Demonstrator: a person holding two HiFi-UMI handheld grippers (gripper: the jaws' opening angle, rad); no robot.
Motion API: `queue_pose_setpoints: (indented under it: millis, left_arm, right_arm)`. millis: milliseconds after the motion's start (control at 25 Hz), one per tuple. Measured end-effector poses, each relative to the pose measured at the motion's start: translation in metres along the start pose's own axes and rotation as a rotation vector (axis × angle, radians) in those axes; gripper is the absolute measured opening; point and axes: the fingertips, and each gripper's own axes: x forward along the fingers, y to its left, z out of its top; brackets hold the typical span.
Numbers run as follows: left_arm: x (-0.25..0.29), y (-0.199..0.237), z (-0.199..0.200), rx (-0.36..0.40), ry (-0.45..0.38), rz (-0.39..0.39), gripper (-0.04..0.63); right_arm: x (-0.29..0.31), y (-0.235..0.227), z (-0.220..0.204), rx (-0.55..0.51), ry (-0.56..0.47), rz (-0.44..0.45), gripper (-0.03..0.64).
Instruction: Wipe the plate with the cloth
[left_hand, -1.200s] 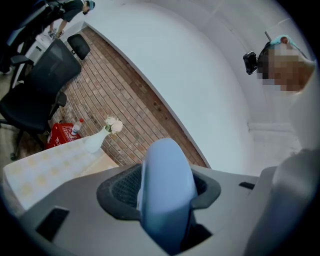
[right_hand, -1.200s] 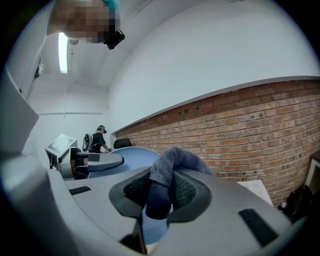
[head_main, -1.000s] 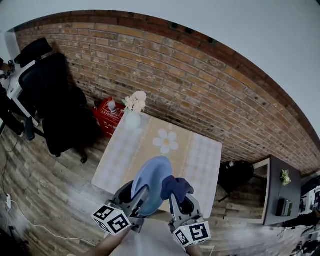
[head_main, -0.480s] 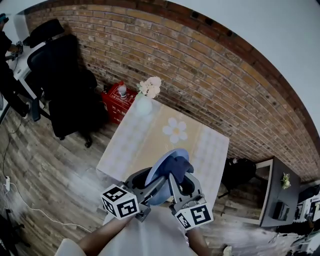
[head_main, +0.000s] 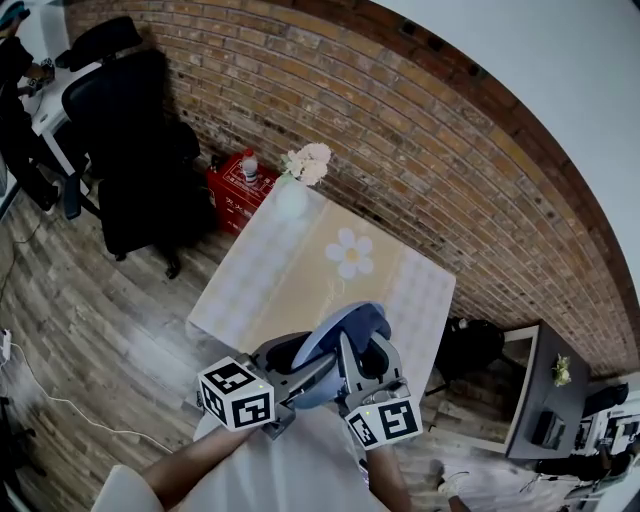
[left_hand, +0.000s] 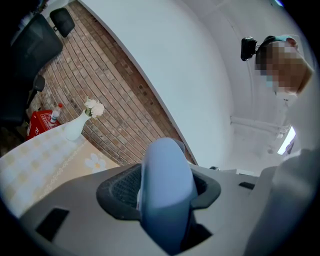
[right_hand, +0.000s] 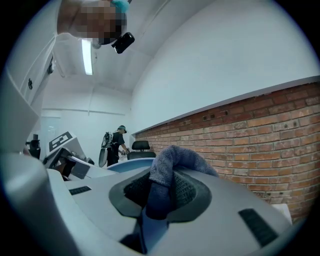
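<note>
1. Left gripper clamped on plate rim; plate held edge-up in the air.
2. Right gripper pinches cloth, close beside plate.
3. Risk: a hard wipe levers plate from rim grip and it drops by table.

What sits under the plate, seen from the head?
Beneath the plate lies the table, its near edge covered. The cloth in the right claw is mostly covered too.

White vase on the far corner of the table, red crate by brick wall.
</note>
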Motion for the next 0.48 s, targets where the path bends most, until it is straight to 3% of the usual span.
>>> queue_pose_setpoints:
  millis: [480]
  left_arm:
    - [-0.015,-0.005,0.007,0.014,-0.059,0.011,0.212]
  right_arm:
    - [-0.001,-0.041,-0.026,0.021,0.036,-0.11,0.097]
